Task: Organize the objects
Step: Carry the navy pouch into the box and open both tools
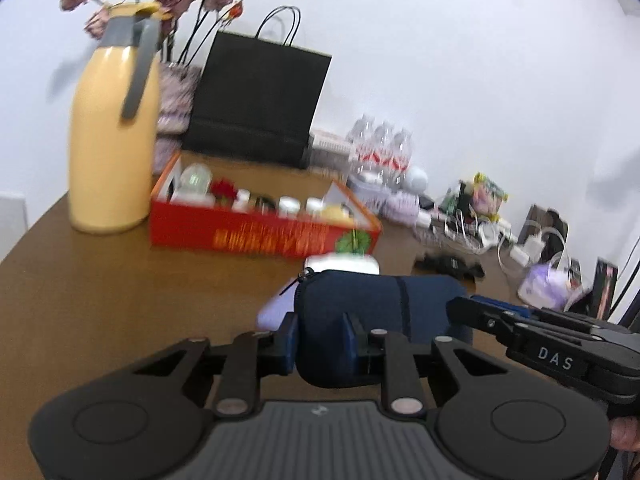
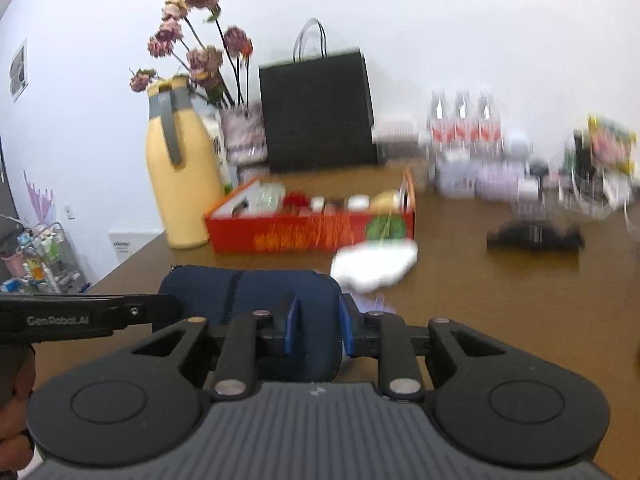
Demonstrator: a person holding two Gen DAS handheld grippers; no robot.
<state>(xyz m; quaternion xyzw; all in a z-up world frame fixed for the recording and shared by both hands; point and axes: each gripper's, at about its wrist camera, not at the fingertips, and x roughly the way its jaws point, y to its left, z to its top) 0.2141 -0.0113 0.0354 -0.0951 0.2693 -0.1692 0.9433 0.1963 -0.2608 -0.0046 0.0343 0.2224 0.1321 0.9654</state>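
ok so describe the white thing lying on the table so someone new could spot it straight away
Find the brown table and the open red box beside the tall yellow flask. Just in front of the box's right end, by its green leaf print, lies a white crumpled item. It is the only pale, soft-looking thing on that bare stretch; its exact kind is blurred.

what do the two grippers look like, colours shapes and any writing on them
Both are matt black, with jointed link arms, silver pivot pins, two round discs beside a ribbed grey body, and blue pads. The left gripper reads "GenRobot.AI" along its side; the right gripper reads "DAS". No cables or sleeves show.
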